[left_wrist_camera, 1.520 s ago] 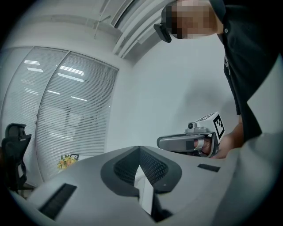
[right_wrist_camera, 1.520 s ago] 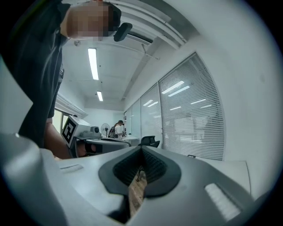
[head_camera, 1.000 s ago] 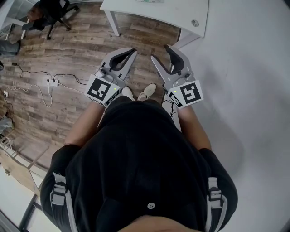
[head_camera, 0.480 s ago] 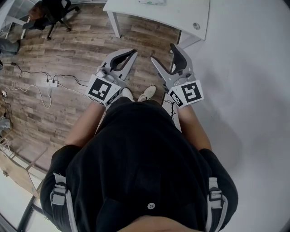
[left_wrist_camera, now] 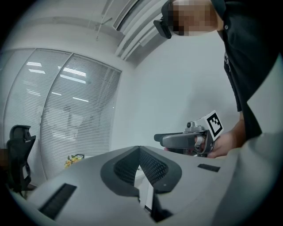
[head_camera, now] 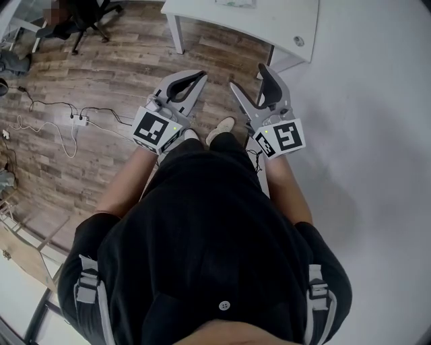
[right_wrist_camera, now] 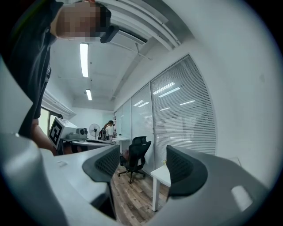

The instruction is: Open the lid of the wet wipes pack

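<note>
**Not started: no pack in sight yet**

Head view: I see nothing of the task done. I find no wet wipes pack in any view, so its lid is neither reached nor lifted; finding the pack, steadying it and opening the lid are all left. I hold the left gripper [head_camera: 200, 74] and the right gripper [head_camera: 248, 76] out level over the wooden floor [head_camera: 101, 67], with a white counter [head_camera: 269, 20] at about twelve o'clock from them and well apart. A small pale thing [head_camera: 236, 3] lies on it at the top edge; I cannot tell whether it is the pack.

Left gripper view: the fingers [left_wrist_camera: 152, 167] meet at their tips with nothing between them. Only wall and window blinds lie beyond, and the right gripper shows at three o'clock.

Right gripper view: the fingers [right_wrist_camera: 106, 164] stand wide apart, having just been opening, and nothing sits between them. Through the gap I see an office chair [right_wrist_camera: 135, 156] and, at five o'clock, a corner of the counter [right_wrist_camera: 162, 175], far from the pads. No pack shows there either.
</note>
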The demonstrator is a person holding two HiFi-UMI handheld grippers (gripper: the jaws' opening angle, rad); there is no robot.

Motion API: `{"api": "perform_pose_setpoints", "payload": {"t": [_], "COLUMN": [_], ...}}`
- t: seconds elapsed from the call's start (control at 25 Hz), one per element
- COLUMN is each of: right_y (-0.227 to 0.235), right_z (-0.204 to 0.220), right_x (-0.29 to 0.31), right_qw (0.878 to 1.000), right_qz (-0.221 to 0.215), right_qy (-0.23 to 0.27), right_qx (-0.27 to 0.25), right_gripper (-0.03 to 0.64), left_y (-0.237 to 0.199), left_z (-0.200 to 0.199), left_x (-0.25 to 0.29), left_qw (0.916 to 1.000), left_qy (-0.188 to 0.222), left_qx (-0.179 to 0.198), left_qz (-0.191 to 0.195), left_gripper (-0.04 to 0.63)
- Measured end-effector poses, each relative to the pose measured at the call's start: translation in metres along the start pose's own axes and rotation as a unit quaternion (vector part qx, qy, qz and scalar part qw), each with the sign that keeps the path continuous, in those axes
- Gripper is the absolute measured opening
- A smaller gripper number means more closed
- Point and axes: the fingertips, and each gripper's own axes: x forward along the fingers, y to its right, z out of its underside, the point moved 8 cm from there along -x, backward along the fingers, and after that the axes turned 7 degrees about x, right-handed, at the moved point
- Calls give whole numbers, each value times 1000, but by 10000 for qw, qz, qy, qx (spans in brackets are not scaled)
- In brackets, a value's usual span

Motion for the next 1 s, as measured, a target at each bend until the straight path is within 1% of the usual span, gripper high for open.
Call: {"api": "perform_pose_setpoints", "payload": {"t": [0.16, 0.44, 0.64, 1.0], "right_y": [12, 46, 75, 135], "right_z": [0, -3, -9, -19], "right_x": [15, 48, 60, 84], "right_qw": [10000, 9999, 9999, 9999], "right_qz": [-21, -63, -94, -142], "right_qy": [-16, -57, -65, -84], "right_qx": [33, 53, 1, 38], "right_gripper": [330, 330, 328, 328], "left_y": [-15, -48, -59, -83], "left_z": [4, 5, 0, -4], "left_x": [6, 38, 69, 133], "left_qw": [9999, 9998, 9998, 9997], "left_qy": [-88, -177, -107, -197], "left_qx": [-38, -68, -59, -37], "left_qz": [-50, -90, -130, -148], "left_gripper": [8, 8, 8, 8]}}
